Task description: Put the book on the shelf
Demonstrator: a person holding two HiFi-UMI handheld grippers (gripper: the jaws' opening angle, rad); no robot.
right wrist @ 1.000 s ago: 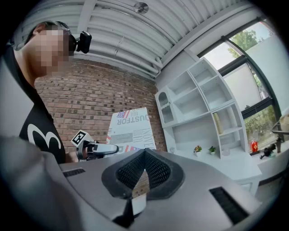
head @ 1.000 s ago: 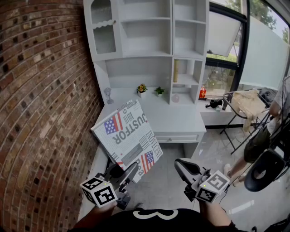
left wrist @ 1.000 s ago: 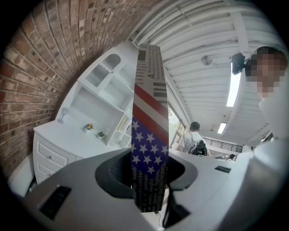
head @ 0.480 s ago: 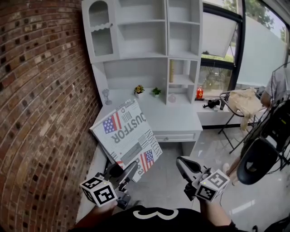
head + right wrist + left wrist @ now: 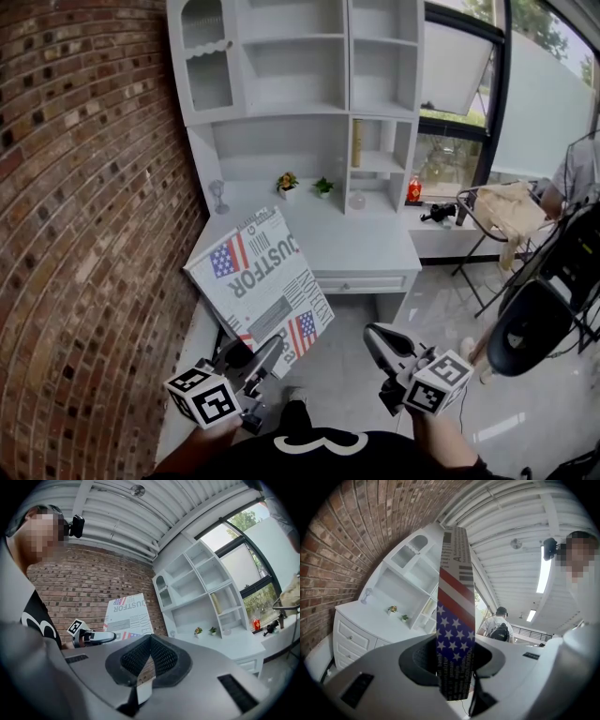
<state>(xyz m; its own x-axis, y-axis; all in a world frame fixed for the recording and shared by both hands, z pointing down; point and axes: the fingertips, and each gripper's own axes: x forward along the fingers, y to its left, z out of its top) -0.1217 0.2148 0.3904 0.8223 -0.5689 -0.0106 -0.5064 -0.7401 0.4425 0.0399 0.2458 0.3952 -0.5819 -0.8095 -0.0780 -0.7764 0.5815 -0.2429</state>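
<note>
The book (image 5: 262, 281), a large flat one with newspaper print and American flags on its cover, is held up tilted in front of the white desk (image 5: 361, 248). My left gripper (image 5: 260, 360) is shut on its lower corner. In the left gripper view the book's edge (image 5: 455, 620) stands upright between the pads. My right gripper (image 5: 379, 343) hangs to the right of the book, shut and holding nothing; its pads (image 5: 140, 656) meet at the tips. The right gripper view shows the book (image 5: 127, 616) before the brick wall. The white shelf unit (image 5: 300, 66) rises behind the desk.
A brick wall (image 5: 84, 216) closes the left side. On the desk stand two small potted plants (image 5: 287, 181), a glass (image 5: 218, 195) and a red bottle (image 5: 413, 191). A yellowish book (image 5: 356, 142) stands in a shelf cubby. A black chair (image 5: 530, 323) and a folding rack (image 5: 497, 211) are at the right.
The head view has shifted a little toward the desk and shelf. Both grippers keep their places and the book stays in the left one. The black chair at the right has drifted left.
</note>
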